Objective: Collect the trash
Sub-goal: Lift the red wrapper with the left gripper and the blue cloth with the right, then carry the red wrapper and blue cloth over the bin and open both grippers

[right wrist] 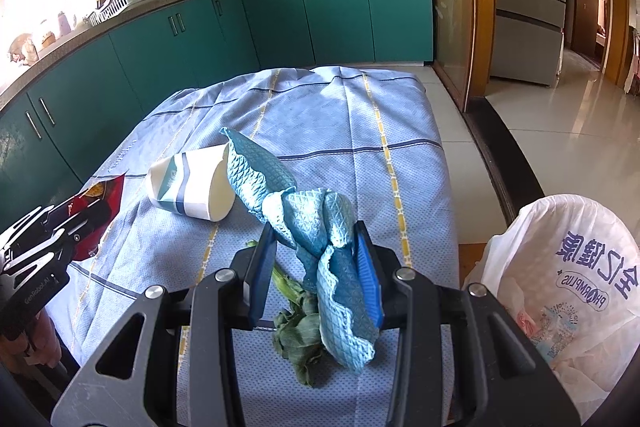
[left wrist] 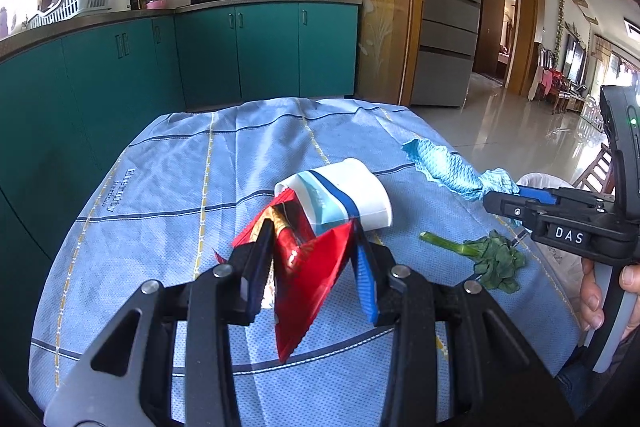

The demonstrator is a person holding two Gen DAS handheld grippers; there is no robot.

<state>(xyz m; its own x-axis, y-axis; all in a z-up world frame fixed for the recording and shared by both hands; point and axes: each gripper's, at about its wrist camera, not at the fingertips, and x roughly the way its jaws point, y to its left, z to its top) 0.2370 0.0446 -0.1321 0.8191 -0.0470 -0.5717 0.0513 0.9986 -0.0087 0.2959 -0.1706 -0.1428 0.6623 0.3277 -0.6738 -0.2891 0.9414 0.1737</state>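
My left gripper (left wrist: 312,251) is shut on a red foil wrapper (left wrist: 312,267) and holds it just above the blue checked tablecloth (left wrist: 160,195). A paper cup (left wrist: 344,193) lies on its side right behind the wrapper. My right gripper (right wrist: 316,259) is shut on a crumpled blue cloth (right wrist: 320,227) and holds it above a green vegetable scrap (right wrist: 300,335). In the left wrist view the right gripper (left wrist: 504,197) holds the cloth (left wrist: 444,167) at the table's right side, with the vegetable scrap (left wrist: 492,259) below it. The cup (right wrist: 192,187) and the wrapper (right wrist: 96,211) also show in the right wrist view.
A white plastic bag (right wrist: 560,299) stands open beside the table's right edge. Teal kitchen cabinets (left wrist: 240,51) run behind and to the left of the table. A tiled floor (left wrist: 500,131) and a grey fridge (left wrist: 448,27) are to the right.
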